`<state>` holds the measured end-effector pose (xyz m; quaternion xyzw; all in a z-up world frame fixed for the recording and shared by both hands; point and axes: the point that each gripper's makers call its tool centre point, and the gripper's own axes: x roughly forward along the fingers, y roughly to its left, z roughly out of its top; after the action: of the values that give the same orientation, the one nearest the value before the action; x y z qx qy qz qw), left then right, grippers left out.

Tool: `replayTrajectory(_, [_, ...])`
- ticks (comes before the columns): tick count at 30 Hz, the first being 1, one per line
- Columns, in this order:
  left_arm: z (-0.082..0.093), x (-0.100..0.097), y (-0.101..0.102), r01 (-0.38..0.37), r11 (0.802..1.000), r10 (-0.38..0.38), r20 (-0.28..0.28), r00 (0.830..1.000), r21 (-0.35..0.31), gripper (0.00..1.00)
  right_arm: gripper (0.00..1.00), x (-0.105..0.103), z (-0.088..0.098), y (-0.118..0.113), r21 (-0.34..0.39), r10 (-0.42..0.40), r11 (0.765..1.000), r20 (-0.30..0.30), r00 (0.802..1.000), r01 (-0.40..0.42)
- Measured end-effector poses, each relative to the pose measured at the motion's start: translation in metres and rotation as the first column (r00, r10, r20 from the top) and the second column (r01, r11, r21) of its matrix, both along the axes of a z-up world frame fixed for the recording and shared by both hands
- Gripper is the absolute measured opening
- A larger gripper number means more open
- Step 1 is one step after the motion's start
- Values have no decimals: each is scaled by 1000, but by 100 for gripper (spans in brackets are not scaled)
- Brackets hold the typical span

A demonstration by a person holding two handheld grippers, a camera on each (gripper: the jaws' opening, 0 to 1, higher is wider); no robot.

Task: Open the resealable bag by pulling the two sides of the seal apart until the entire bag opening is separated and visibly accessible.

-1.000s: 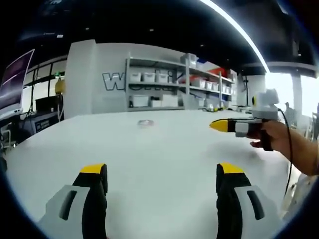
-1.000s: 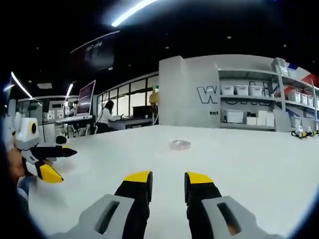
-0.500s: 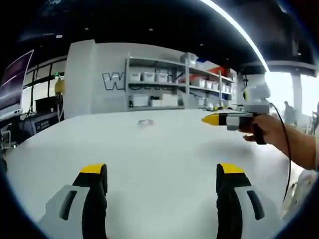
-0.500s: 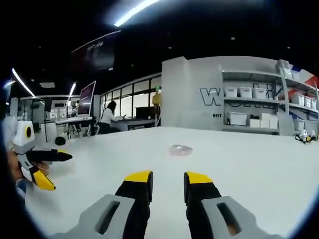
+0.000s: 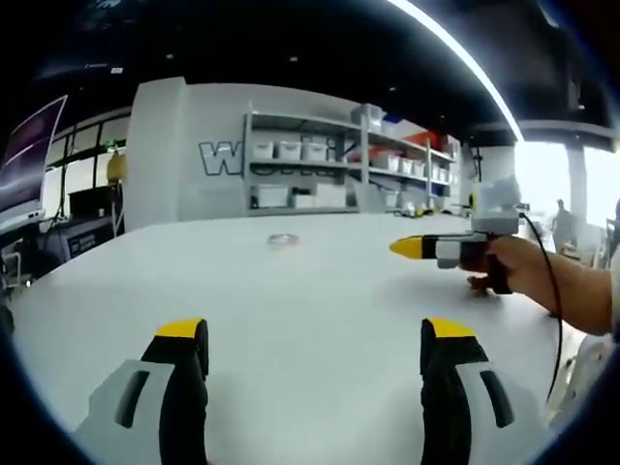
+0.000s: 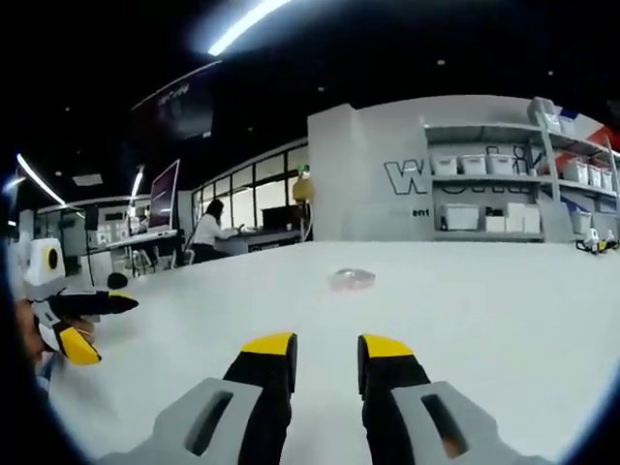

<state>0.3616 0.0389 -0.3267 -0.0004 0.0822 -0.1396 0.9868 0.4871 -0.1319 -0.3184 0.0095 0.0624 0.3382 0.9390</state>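
- Since a second ago: right hand-held gripper [image 5: 402,248], seen at right of the left gripper view, has shifted leftward a little; no approach to the bag yet, task not begun.
- Resealable bag [image 6: 351,280]: small clear patch far off on the white worktop [image 6: 504,320], centre of frame, well apart from both grippers.
- Bag's heading and long axis: too small to tell.
- Left hand-held gripper [image 5: 315,341]: jaws wide apart, empty.
- Right hand-held gripper: jaws nearly together, a narrow gap between them, grasping nothing.

open table [image 6: 504,320], lone bag [image 6: 351,279] ahead
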Motion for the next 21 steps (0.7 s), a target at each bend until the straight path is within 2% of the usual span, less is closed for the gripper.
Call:
replayTrajectory(7, [1,1,0,1,1000,-1,-1,1000,-1,90,22,6,7,5,8,9,1000,7,1000,-9])
replayTrajectory(14, [1,1,-1,3,1000,-3,-1,1000,-3,90,22,12,17,14,-14,27,1000,36,999,-26])
replayTrajectory(19, [2,1,0,5,1000,-5,0,1000,-8,90,21,25,16,20,-14,36,999,40,999,-35])
replayTrajectory(20, [2,1,0,4,1000,-4,1,1000,-8,90,21,28,14,22,-3,43,999,33,999,-43])
replayTrajectory(21, [2,1,0,4,1000,-4,1,1000,-8,90,21,28,11,25,41,44,998,0,999,-44])
